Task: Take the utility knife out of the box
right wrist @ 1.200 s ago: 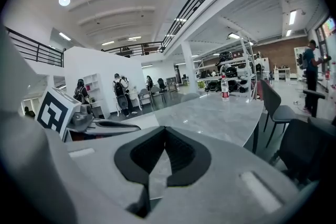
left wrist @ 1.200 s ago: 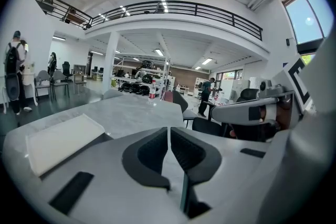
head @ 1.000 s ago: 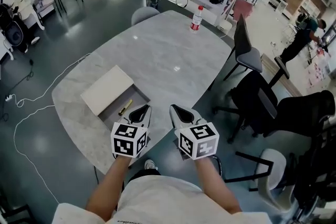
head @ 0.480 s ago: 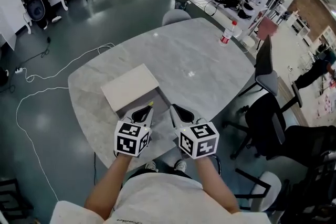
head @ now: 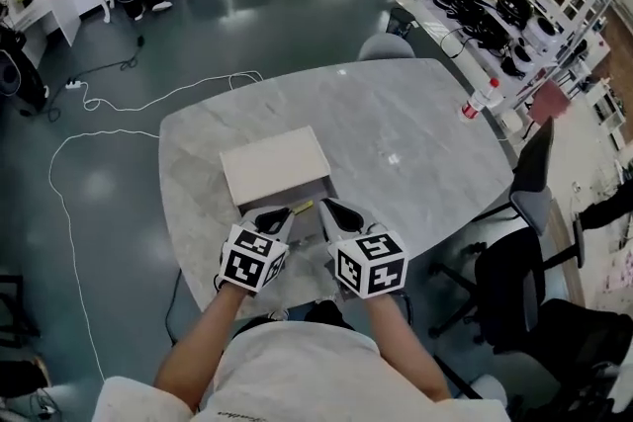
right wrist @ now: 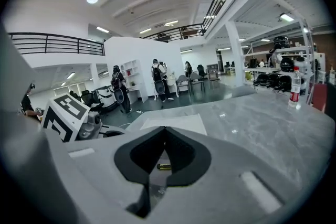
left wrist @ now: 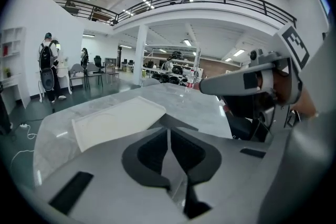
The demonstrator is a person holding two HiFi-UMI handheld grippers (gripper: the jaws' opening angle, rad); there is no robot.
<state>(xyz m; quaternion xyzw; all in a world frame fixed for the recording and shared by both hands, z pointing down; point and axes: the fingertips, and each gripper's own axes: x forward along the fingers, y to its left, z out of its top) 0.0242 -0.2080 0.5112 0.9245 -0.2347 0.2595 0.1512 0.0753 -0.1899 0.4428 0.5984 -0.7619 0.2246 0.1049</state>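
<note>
Utility knife (head: pixel 302 208) low in open box (head: pixel 309 224), just ahead of and between the two sets of jaws, long axis lying crosswise to both. In right gripper view, a short yellow bar below the jaws, seen through the slot behind the meeting tips. Left gripper (head: pixel 281 211) jaws pressed together, nothing between; right gripper (head: pixel 328 205) jaws likewise closed and empty. No sight of the knife past the left jaws. Pale lid (head: pixel 275 165) flat on worktop (head: pixel 415 124) beyond the jaws, toward the left. Either gripper about equally near; likely needs jaws opened first, then a drop straight down across the handle
</note>
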